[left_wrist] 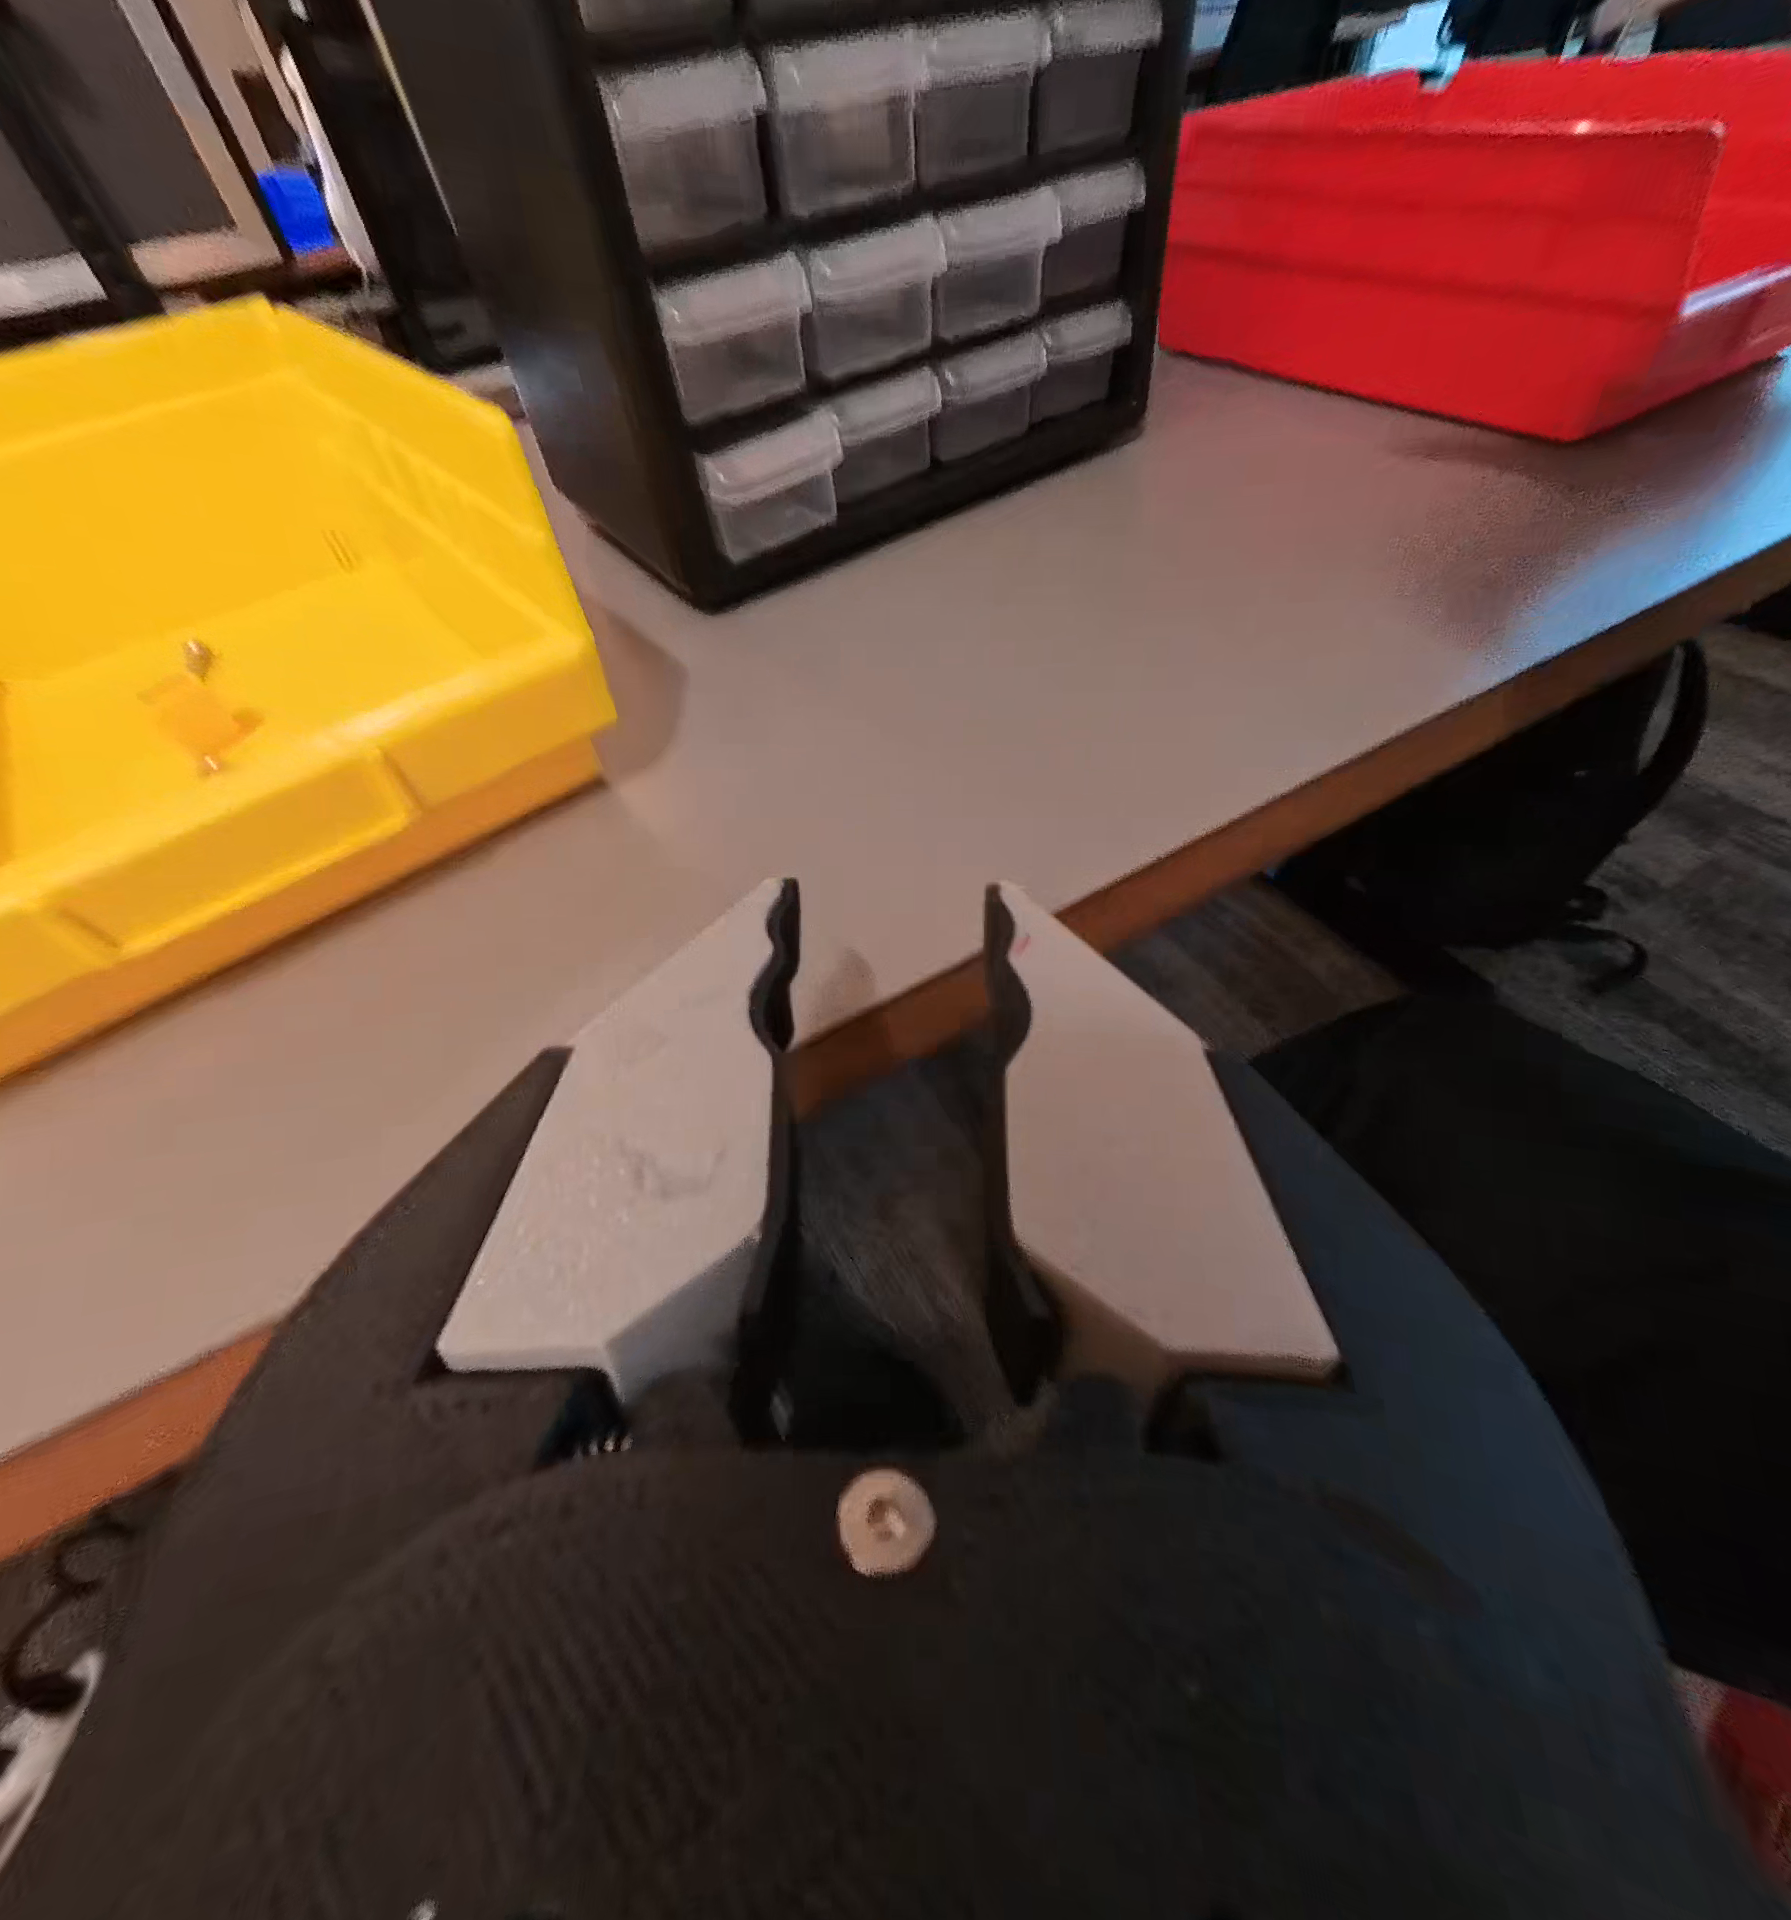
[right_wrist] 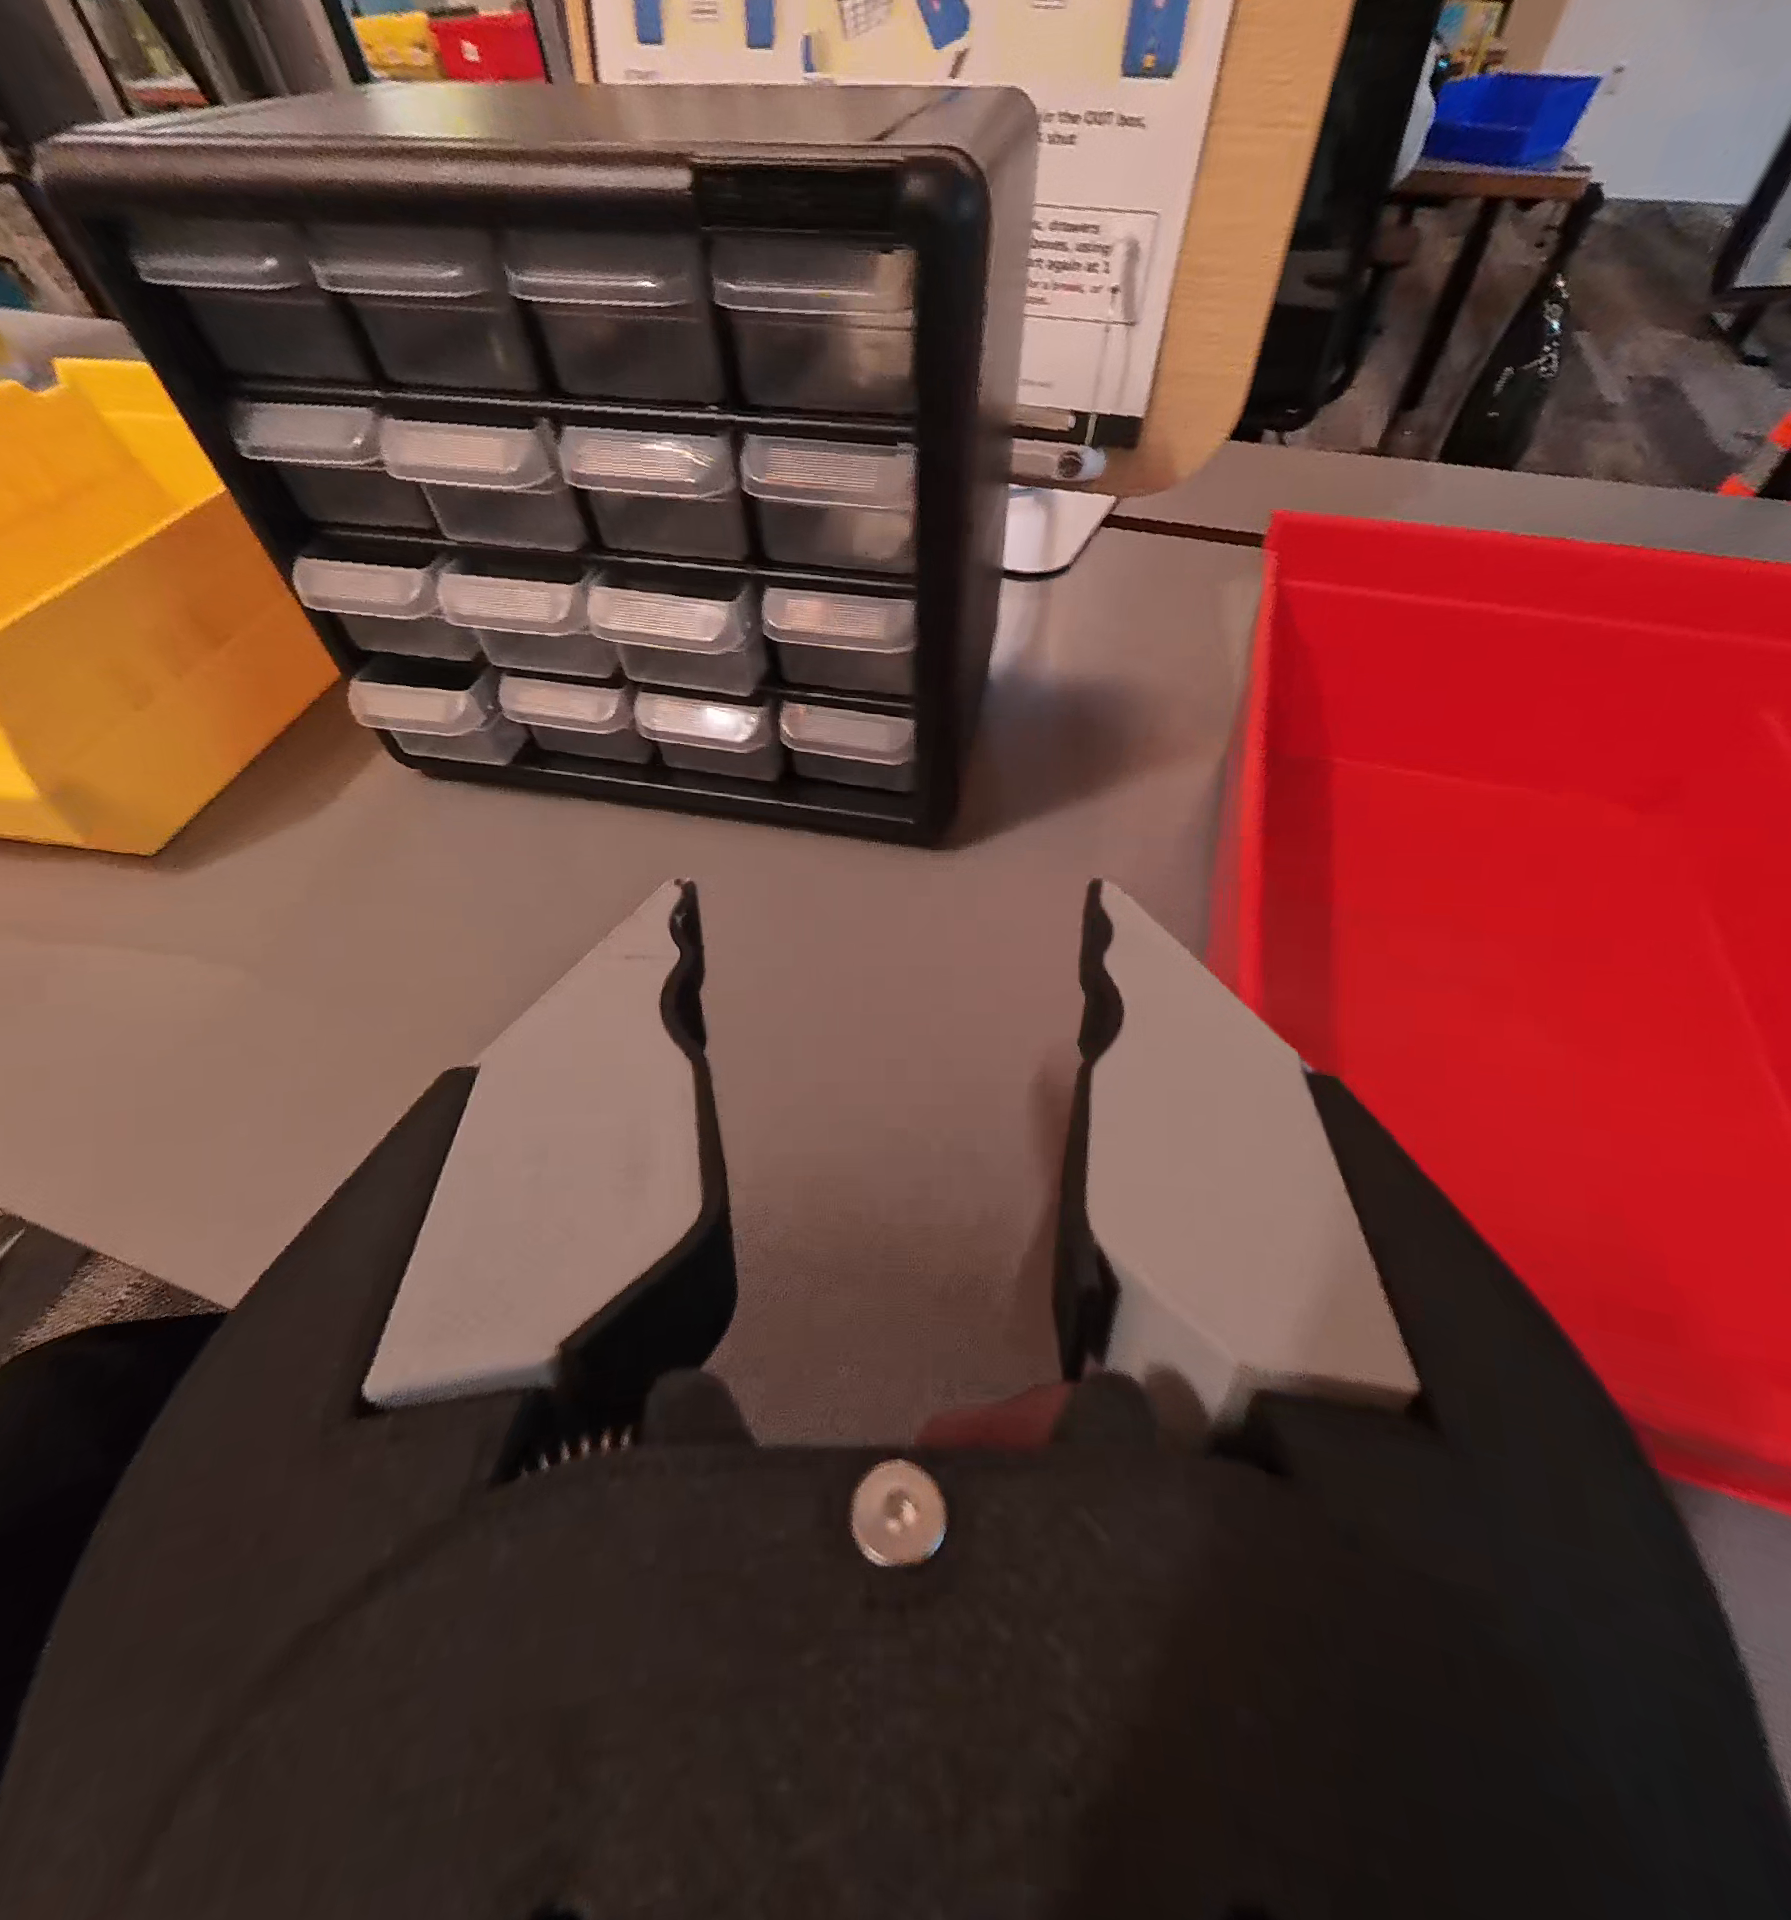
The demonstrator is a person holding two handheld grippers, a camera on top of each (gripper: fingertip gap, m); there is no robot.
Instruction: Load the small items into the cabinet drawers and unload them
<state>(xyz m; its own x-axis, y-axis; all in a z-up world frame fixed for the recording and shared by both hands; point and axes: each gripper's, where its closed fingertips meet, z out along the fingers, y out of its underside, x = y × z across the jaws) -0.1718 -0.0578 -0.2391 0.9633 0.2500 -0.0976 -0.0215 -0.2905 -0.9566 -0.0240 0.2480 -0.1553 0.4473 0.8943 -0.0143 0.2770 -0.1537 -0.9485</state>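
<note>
A black cabinet (right_wrist: pixel 953 468) with several clear drawers stands at the back of the grey table (right_wrist: pixel 870 831); it also shows in the left wrist view (left_wrist: pixel 579 343). The bottom-left drawer (right_wrist: pixel 423 712) is pulled out a little. A yellow bin (left_wrist: pixel 247 644) on the left holds a small yellow item (left_wrist: pixel 195 717). A red bin (right_wrist: pixel 1556 935) sits on the right. My left gripper (left_wrist: pixel 889 904) is open and empty above the table's front edge. My right gripper (right_wrist: pixel 889 904) is wide open and empty above the table in front of the cabinet.
The yellow bin also shows in the right wrist view (right_wrist: pixel 70 665), and the red bin in the left wrist view (left_wrist: pixel 1442 270). A black bag (left_wrist: pixel 1514 810) lies on the floor beyond the table edge. A poster board (right_wrist: pixel 1130 260) stands behind the cabinet. Tip to tip, the grippers are about 35 centimeters apart.
</note>
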